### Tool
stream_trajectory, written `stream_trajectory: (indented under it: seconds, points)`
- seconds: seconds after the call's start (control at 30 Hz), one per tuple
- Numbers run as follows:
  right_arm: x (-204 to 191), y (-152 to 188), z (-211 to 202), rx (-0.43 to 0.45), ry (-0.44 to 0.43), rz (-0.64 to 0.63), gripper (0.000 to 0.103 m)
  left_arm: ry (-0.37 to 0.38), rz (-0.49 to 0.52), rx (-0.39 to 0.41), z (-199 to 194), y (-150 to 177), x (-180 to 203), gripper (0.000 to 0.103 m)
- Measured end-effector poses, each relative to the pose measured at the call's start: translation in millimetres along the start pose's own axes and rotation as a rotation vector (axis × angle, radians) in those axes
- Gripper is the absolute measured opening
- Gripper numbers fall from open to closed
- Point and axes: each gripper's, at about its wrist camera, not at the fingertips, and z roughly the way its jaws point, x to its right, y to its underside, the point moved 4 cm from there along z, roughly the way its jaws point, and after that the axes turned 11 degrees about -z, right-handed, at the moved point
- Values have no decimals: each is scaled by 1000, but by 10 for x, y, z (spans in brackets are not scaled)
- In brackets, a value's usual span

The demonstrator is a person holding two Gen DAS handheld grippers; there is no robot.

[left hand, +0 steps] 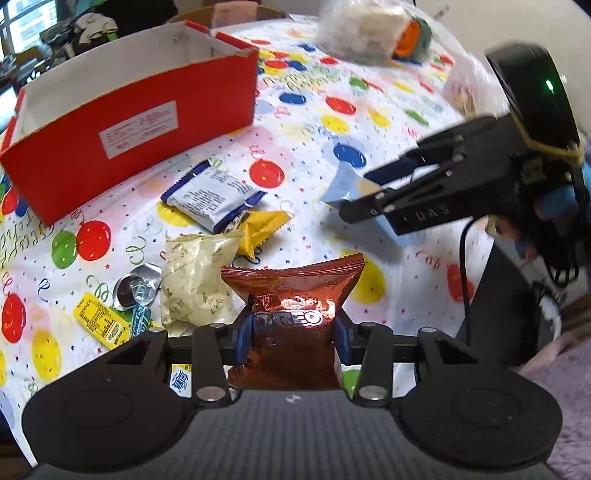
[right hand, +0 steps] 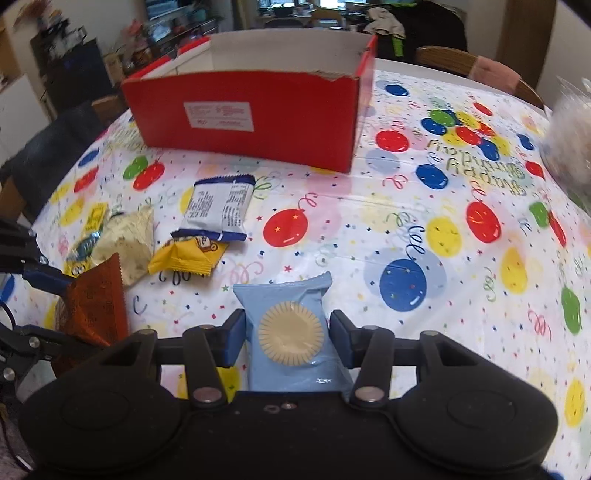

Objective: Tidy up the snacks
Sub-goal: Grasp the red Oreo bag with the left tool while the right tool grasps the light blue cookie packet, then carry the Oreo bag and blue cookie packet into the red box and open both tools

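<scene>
My left gripper [left hand: 293,330] is shut on a brown Oreo packet [left hand: 295,295], held above the table. My right gripper [right hand: 287,332] is around a light blue biscuit packet [right hand: 291,332]; both pads touch its sides, so it is shut on it. In the left wrist view the right gripper [left hand: 369,192] shows at the right holding the blue packet [left hand: 341,184]. An open red box [left hand: 140,125], empty as far as I see, stands at the back left; it also shows in the right wrist view [right hand: 251,114].
Loose snacks lie on the balloon tablecloth [right hand: 406,229]: a white-blue packet [left hand: 210,194], a yellow packet [left hand: 258,229], a cream packet [left hand: 195,280], foil candies [left hand: 138,288] and a yellow label [left hand: 99,321]. Clear bags [left hand: 362,29] stand at the far side.
</scene>
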Motion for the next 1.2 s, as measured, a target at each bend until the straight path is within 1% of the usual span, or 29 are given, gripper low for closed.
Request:
stream_trajectory:
  seconds: [0.27,0.5,0.67,0.73,0.93,1.2]
  points:
    - [-57,-87,-280,51,29,53,48,19,-89,70,-290,-71,-54,42]
    - [-90,-283,-521,109,52,92,48,0,-167,157,-606,-211,-188,43]
    - [-153,-466,-654,132,77,89,48,-48,-227,198,-791,-338,-302,43]
    - [-176,-536,-698,141,84,88,48,-55,-245,211,-853,-388,-338,43]
    - [-198,-741,-796,170,98,95,48,-85,-274,246,-1004,-562,-424,43]
    - [-119,-1068,-825,198,114,92,48,-131,-303,284,-1141,-869,-538,43]
